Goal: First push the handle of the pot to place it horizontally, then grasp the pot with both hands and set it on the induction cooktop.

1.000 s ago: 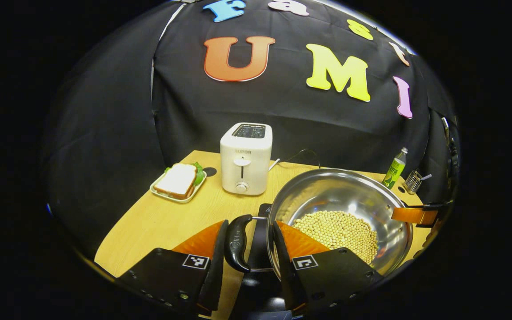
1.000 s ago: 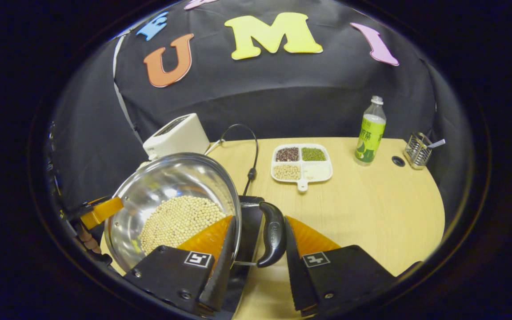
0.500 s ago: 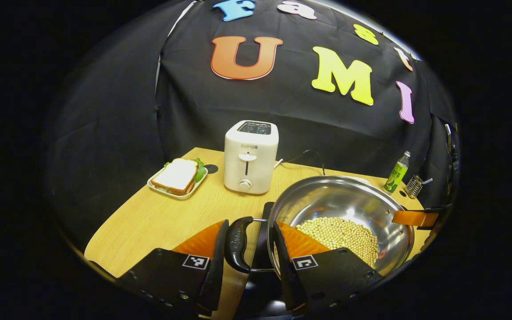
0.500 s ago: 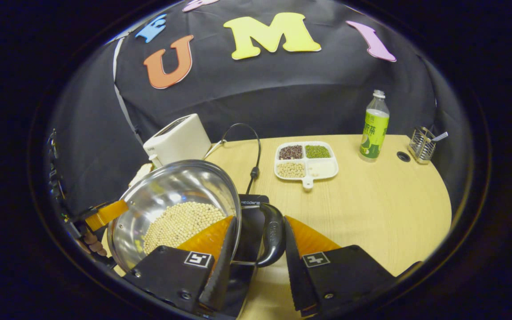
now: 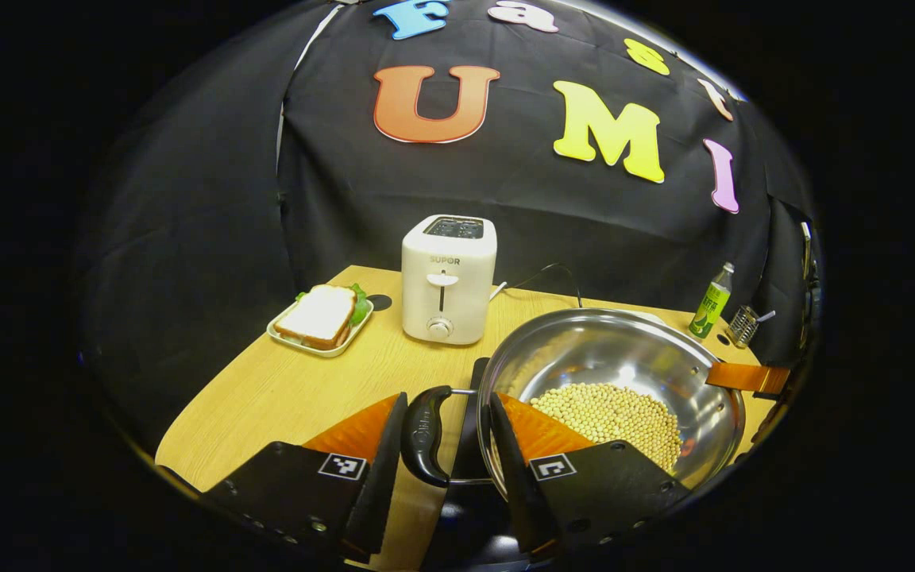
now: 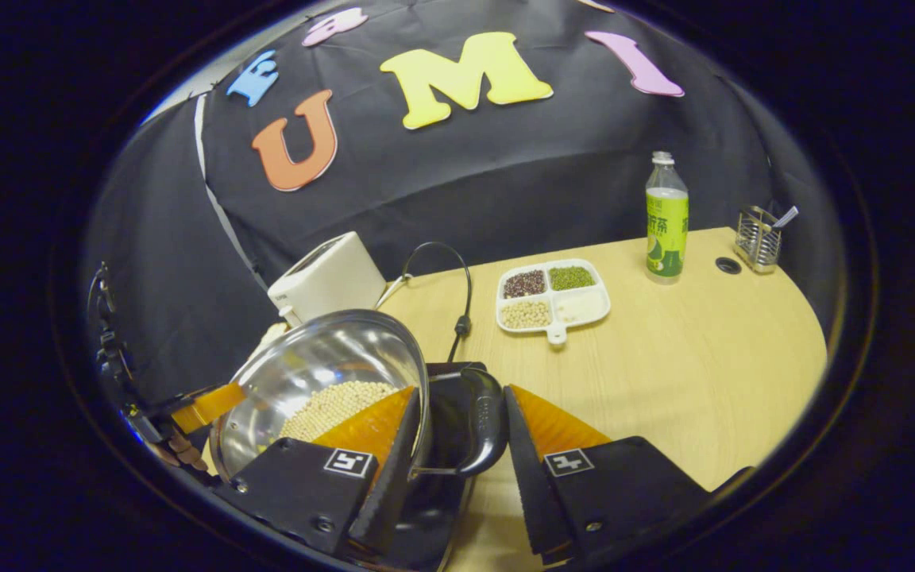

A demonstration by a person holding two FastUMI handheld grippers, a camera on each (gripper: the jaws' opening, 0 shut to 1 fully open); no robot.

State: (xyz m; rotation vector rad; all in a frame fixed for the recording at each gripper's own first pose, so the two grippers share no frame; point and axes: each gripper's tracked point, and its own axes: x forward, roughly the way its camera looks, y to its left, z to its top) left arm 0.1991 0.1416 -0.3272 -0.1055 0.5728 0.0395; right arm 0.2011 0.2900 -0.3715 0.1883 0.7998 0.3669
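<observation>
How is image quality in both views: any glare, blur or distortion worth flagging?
Left gripper view: sharp, bright glare spots on the steel pot wall, and fisheye bending curves the table edge. Right gripper view: also sharp, with the same curving, glare inside the pot and the bottle leaning.

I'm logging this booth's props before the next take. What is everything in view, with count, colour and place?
Steel pot: one, silvery, two black loop handles, between the grippers above the cooktop.
Beans: many, pale yellow, inside the pot.
Induction cooktop: one, black, under the pot.
Toaster: one, white, back of the table.
Sandwich tray: one, white, left of the toaster.
Divided dish: one, white, four compartments of grains, mid-table.
Bottle: one, green label, far right.
Wire holder: one, metal, right of the bottle.
Wooden table: one, light.
Left gripper: straddles one pot handle.
Right gripper: straddles the other handle.
</observation>
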